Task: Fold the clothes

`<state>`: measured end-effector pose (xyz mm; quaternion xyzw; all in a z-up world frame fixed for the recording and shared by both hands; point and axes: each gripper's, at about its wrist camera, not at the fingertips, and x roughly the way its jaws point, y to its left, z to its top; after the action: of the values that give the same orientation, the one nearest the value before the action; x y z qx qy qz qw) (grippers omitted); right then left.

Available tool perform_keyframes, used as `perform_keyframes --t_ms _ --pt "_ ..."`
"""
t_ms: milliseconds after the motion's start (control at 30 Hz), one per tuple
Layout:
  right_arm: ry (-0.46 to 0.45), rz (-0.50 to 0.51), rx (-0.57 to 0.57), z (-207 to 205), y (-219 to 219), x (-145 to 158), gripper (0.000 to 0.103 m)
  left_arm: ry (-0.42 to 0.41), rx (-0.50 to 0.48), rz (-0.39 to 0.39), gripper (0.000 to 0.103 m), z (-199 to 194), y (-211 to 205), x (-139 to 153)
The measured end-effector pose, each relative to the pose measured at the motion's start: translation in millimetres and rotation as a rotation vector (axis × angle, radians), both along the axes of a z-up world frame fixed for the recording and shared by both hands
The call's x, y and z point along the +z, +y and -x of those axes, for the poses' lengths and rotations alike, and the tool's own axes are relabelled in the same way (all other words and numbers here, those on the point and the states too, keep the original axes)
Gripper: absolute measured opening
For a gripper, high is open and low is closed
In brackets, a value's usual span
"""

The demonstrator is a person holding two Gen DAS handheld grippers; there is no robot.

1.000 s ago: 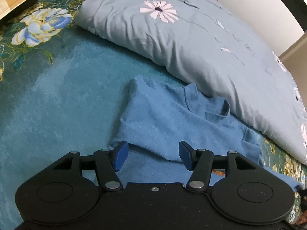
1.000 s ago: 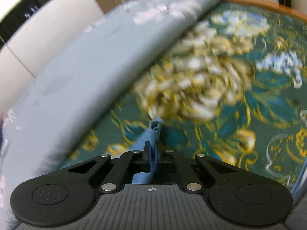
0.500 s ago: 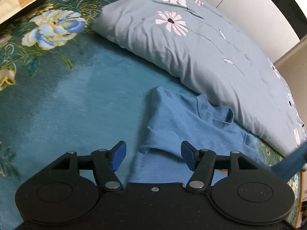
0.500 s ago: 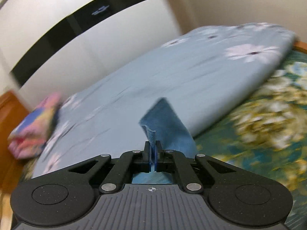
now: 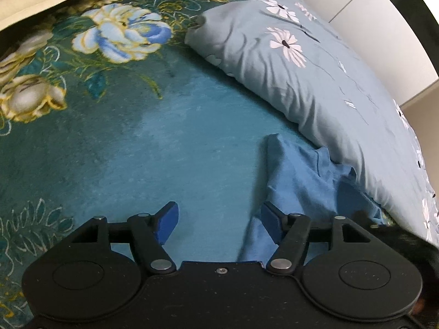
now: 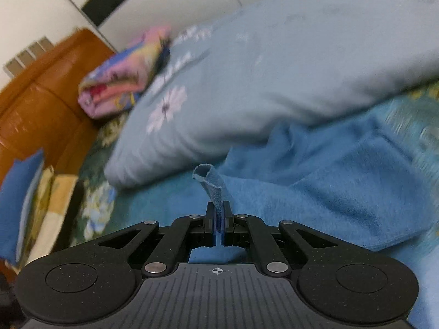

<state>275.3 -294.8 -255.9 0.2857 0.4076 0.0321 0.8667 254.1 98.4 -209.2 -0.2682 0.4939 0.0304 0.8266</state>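
The teal bedspread (image 5: 170, 142), patterned with large pale flowers and gold leaves around a plain centre, filled most of the left wrist view and carried everything else. On it lay a long grey-blue quilt (image 5: 315, 82) printed with white daisies, running along the bedspread's far side in front of white cupboard doors (image 5: 384, 24). A wooden headboard (image 6: 41, 96) stood at the quilt's left end in the right wrist view, and a folded pink and yellow blanket (image 6: 120, 82) sat against it, touching the quilt's end. The blue shirt (image 5: 299, 181) lay rumpled on the plain teal centre, its far edge pressed against the quilt's near side, one layer doubled over another. A blue cushion (image 6: 16, 205) and a cream folded cloth (image 6: 52, 208) rested near the headboard, well apart from the shirt. The left gripper (image 5: 219, 222) hung over the bedspread just short of the quilt with its blue pads spread wide and nothing between them; its right pad (image 5: 270, 223) sat over the shirt's near edge and its left pad over bare teal. The right gripper (image 6: 219, 213) was clenched on a narrow strip of the shirt, which stood up from the pinched pads and curled over at its tip, near the quilt's lower edge.
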Motion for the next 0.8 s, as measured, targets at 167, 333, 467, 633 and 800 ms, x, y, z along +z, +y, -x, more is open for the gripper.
perform_keyframes --t_ms 167,333,467,633,800 --pt "0.071 0.063 0.082 -5.9 34.1 -19.3 0.005 0.002 -0.018 0.030 0.065 -0.9 -0.7 -4.5" --pt "0.087 0.086 0.145 8.7 44.5 -16.9 0.015 -0.009 -0.061 0.093 0.069 -9.4 -15.3 -7.1" --pt "0.097 0.095 0.172 20.7 37.4 -12.9 0.039 -0.005 -0.133 0.142 0.070 -23.2 -40.6 -10.5" --pt "0.099 0.146 0.165 38.3 24.7 -5.0 0.048 0.019 -0.240 0.150 0.072 -38.8 -78.3 -20.7" --pt "0.112 0.193 0.101 66.7 -11.7 1.7 0.094 0.050 -0.353 0.086 0.073 -48.6 -117.6 -41.5"
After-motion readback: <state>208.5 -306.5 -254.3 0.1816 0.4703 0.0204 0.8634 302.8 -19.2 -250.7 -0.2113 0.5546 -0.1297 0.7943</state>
